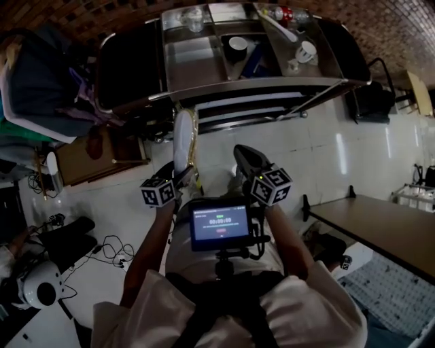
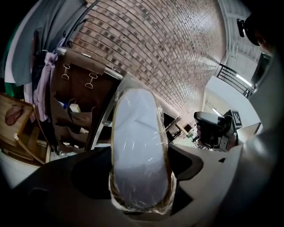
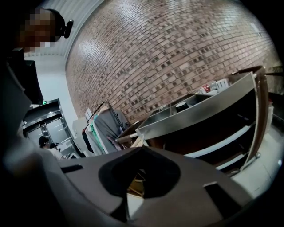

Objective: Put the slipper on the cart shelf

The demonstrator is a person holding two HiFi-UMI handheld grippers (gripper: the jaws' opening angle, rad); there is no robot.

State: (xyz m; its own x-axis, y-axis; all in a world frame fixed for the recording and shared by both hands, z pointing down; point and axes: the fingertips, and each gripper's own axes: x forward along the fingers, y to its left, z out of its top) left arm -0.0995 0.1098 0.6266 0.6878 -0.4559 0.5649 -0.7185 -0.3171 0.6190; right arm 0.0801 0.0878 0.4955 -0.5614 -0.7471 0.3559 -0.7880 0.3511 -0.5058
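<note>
A white slipper (image 1: 182,139) wrapped in clear plastic stands upright in my left gripper (image 1: 181,177), whose jaws are shut on its lower end. In the left gripper view the slipper (image 2: 140,146) fills the gap between both jaws of the left gripper (image 2: 143,156) and points up at the brick wall. The steel cart (image 1: 204,64) stands ahead, its lower shelves (image 1: 251,109) just beyond the slipper's tip. My right gripper (image 1: 246,158) is beside the left one, shut and holding nothing. In the right gripper view the cart (image 3: 208,115) lies to the right of the right gripper (image 3: 142,153).
The cart top holds a cup (image 1: 306,51), a black roll (image 1: 238,44) and a bottle (image 1: 285,13). Hanging clothes (image 1: 41,75) are on the left. A wooden table (image 1: 380,231) sits at the right. Cables (image 1: 109,251) lie on the floor at the left.
</note>
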